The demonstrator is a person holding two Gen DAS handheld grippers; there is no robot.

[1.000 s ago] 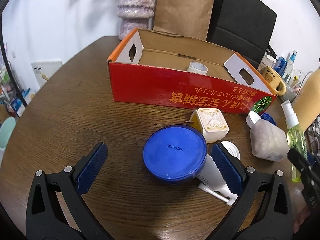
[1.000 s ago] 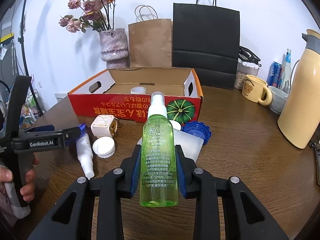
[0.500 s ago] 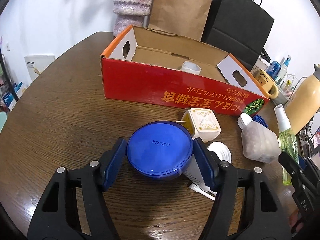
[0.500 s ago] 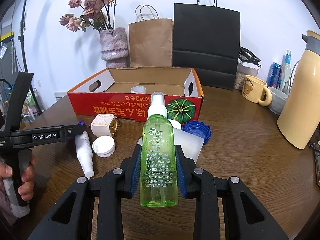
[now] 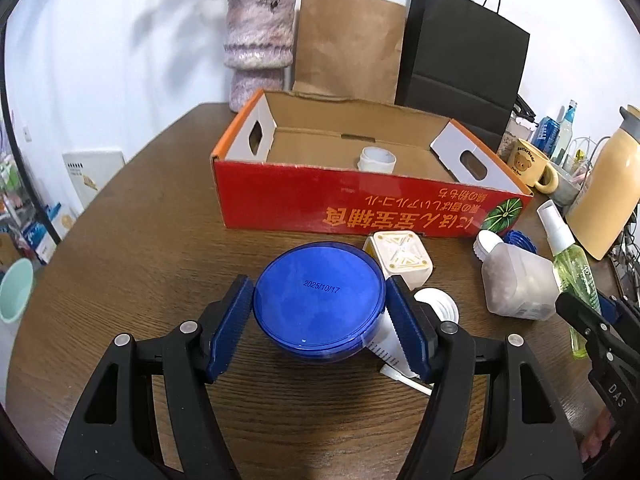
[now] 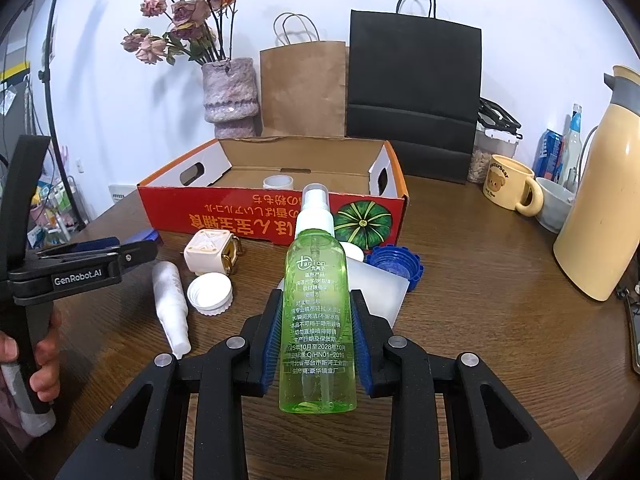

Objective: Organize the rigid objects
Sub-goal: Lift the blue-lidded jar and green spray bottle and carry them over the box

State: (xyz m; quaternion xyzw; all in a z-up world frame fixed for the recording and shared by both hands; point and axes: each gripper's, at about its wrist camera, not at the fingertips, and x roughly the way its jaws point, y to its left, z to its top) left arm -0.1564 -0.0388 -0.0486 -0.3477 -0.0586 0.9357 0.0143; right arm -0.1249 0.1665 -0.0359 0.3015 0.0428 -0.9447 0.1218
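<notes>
The blue round container (image 5: 319, 298) sits pinched between the pads of the left gripper (image 5: 319, 320), its lid on so its contents are hidden, just in front of the red cardboard box (image 5: 360, 196) on the wooden table (image 5: 140, 248). The right gripper (image 6: 316, 336) is clamped on the green spray bottle (image 6: 318, 320), which holds clear green liquid. Inside the box only a white jar (image 5: 376, 159) shows.
</notes>
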